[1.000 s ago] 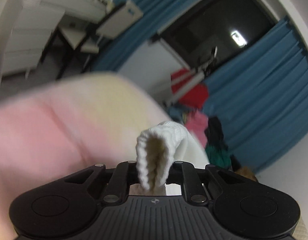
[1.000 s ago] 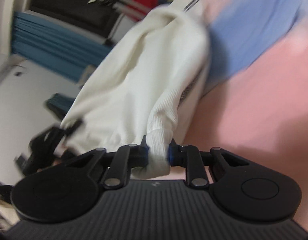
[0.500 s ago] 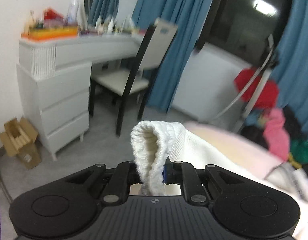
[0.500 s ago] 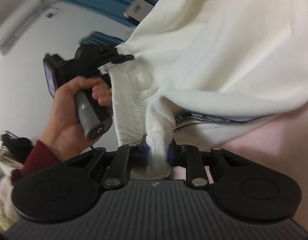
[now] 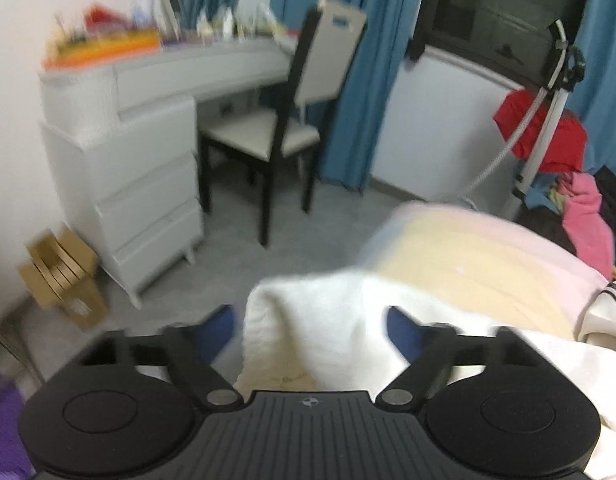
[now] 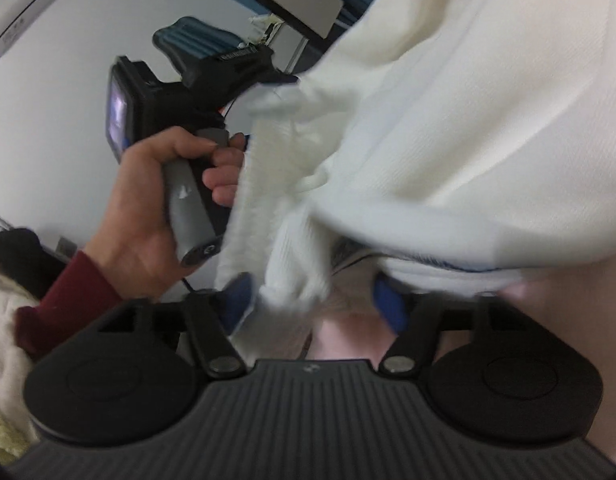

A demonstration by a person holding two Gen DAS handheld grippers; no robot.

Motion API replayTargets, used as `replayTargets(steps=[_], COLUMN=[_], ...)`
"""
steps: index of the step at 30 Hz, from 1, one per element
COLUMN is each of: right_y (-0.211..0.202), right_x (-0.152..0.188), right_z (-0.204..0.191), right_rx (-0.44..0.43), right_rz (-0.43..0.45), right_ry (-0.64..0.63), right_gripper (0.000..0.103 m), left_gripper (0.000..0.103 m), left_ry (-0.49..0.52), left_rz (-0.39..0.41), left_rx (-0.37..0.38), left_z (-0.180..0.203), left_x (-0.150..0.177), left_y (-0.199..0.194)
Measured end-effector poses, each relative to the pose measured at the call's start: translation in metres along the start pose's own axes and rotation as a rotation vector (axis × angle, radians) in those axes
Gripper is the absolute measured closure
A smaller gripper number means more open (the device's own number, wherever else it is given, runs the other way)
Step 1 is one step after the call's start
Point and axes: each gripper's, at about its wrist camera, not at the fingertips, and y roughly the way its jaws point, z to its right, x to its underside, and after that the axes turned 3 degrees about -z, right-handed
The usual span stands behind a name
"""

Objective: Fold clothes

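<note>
A white knit garment (image 5: 328, 328) lies over the pastel bed cover (image 5: 488, 252). My left gripper (image 5: 310, 326) is open, its blue-padded jaws apart with the garment's ribbed edge loose between them. In the right wrist view the same white garment (image 6: 468, 120) fills the upper right. My right gripper (image 6: 314, 300) is open too, with a ribbed cuff (image 6: 296, 276) hanging between the spread jaws. The hand-held left gripper (image 6: 196, 92), gripped by a hand in a dark red sleeve, shows at the left of that view beside the garment's ribbed hem.
A white desk with drawers (image 5: 140, 184) and a dark chair (image 5: 284, 132) stand ahead on the grey floor. A cardboard box (image 5: 64, 276) sits by the drawers. Blue curtains (image 5: 348, 80), a clothes rack with red cloth (image 5: 544, 132) and piled clothes (image 5: 588, 220) are to the right.
Both grippers were shut on the white ribbed fabric and have now opened, letting it go. The garment has dropped lower onto the bed.
</note>
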Motion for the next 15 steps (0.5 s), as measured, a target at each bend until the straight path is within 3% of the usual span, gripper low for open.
replayTargets(steps=[3,6,15], right_y=[-0.021,-0.057,-0.211], right_x=[0.015,0.023,0.016], right_z=[-0.020,-0.034,-0.045], right_rx=[0.062,0.113,0.321], right_rz=[0.005,0.034,0.249], right_ry=[-0.104,-0.202,-0.427], right_gripper=[0.016,0.016,0.016], left_gripper=[0.013,0.013,0.013], left_ry=[0.039,0.062,0.144], left_rz=[0.025,0.055,0.127], left_rx=[0.002,0.061,0.269], left_z=[0.012,0.033,0.138], left_x=[0.009,0.029,0.125], left_y=[-0.043,-0.094,-0.230])
